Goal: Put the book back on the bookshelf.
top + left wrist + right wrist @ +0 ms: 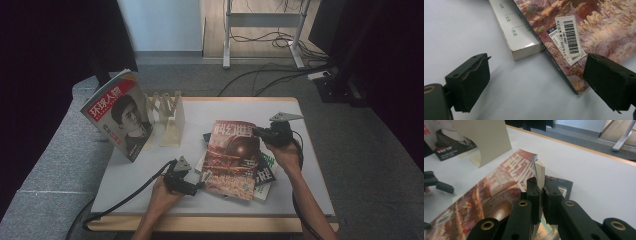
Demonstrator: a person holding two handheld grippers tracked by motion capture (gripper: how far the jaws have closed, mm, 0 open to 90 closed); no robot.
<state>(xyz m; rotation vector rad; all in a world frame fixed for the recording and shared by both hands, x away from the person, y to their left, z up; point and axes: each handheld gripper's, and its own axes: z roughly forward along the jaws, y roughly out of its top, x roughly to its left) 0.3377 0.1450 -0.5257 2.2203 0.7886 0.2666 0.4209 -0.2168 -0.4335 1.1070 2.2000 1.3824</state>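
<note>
A red-covered magazine (231, 160) lies on top of a small stack on the white table (310, 170). My right gripper (256, 132) is shut on its far right edge, and that edge is lifted off the stack. In the right gripper view the jaws (541, 187) pinch the magazine's (499, 185) raised page edge. My left gripper (199, 186) sits low at the magazine's near left corner. In the left gripper view it (536, 75) stands open, with the barcode corner of the magazine (599, 32) just ahead of the right jaw and nothing gripped.
Under the red magazine lie a white-edged book (516, 32), a dark magazine (562, 186) and a green-printed one (267, 172). A beige slotted rack (167, 117) stands at the back left. A magazine with a portrait cover (117, 115) leans against it.
</note>
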